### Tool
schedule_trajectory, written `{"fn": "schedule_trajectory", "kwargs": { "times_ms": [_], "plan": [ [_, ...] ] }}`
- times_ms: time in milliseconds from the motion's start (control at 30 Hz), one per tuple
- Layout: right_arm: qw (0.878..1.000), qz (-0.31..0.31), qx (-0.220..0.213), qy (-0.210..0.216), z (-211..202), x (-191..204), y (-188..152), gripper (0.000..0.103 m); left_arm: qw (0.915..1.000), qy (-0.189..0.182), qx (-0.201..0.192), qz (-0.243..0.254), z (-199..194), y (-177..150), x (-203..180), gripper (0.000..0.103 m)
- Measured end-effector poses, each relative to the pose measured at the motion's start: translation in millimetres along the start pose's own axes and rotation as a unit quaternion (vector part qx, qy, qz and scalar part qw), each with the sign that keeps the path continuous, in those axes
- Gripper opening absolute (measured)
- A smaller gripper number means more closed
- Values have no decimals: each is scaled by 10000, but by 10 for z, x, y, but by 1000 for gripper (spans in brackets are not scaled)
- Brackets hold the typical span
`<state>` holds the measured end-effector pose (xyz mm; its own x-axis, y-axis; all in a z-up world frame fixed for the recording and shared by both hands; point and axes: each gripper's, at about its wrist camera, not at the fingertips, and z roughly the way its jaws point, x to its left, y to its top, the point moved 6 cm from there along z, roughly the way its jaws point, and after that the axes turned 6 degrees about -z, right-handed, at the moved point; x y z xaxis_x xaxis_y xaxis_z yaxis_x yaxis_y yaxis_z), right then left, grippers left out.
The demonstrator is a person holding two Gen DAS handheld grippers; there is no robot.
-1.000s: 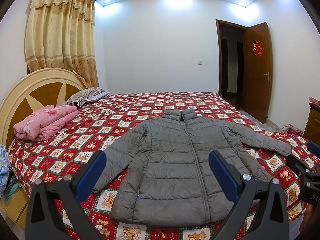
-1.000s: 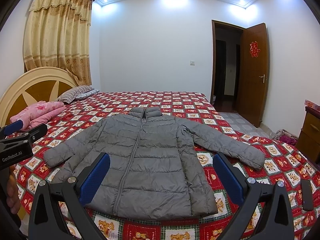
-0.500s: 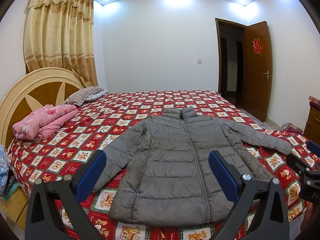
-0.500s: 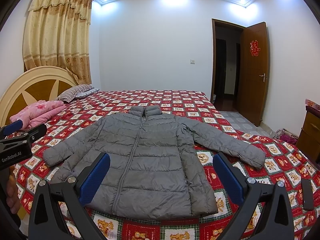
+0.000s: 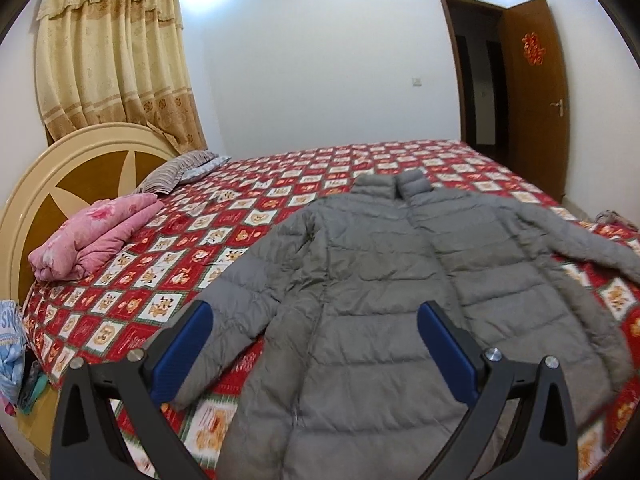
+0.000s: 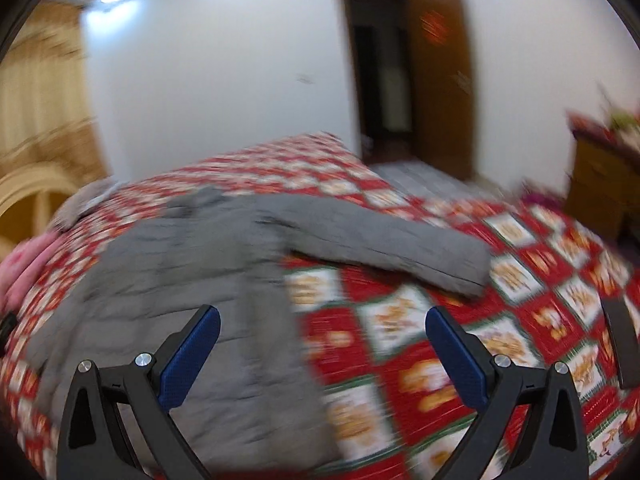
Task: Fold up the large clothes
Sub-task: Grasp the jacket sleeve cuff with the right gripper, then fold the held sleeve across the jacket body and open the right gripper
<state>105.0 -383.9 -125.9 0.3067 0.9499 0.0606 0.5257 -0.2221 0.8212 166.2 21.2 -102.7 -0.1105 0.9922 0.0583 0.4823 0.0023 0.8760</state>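
You hold both tongs, left tongs and right tongs, spread apart above one jacket on the bed.

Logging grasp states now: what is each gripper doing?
Left gripper: open, empty, above the grey quilted puffer jacket.
Right gripper: open, empty.

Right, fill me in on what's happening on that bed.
A person holding a two-finger gripper in each hand is about to fold a grey puffer jacket that lies flat, zipped and face up, sleeves spread, on the red patterned bedspread. Nothing is gripped yet. The left gripper is open and points at the jacket's left side and sleeve. The right gripper is also open, aimed near the jacket's right edge; its view is motion-blurred. No fold has been made so far.
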Motion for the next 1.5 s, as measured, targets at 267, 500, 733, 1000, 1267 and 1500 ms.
{"fn": "schedule_trajectory", "kwargs": {
  "times_ms": [267, 500, 733, 1000, 1267, 1500],
  "plan": [
    [9859, 1178, 919, -754, 1047, -1034, 87, 101, 9991, 256, 320, 113, 701, 0, -60, 103],
    [9808, 1166, 1410, -670, 1497, -1096, 50, 69, 9965, 424, 685, 204, 1029, -116, -91, 103],
    [9864, 891, 1276, -529, 1485, -1072, 127, 31, 9963, 284, 808, 123, 1111, -154, -131, 103],
    [9953, -47, 606, -747, 1151, -595, 739, 24, 9962, 206, 850, 32, 1170, -130, -41, 103],
    [9942, -1044, 36, -244, 926, 525, 1306, 23, 9959, 249, 872, -56, 1185, -104, 169, 103],
    [9796, -1930, -198, 519, 841, 1827, 1382, 22, 9948, 337, 945, -151, 1226, -117, 410, 103]
  ]
}}
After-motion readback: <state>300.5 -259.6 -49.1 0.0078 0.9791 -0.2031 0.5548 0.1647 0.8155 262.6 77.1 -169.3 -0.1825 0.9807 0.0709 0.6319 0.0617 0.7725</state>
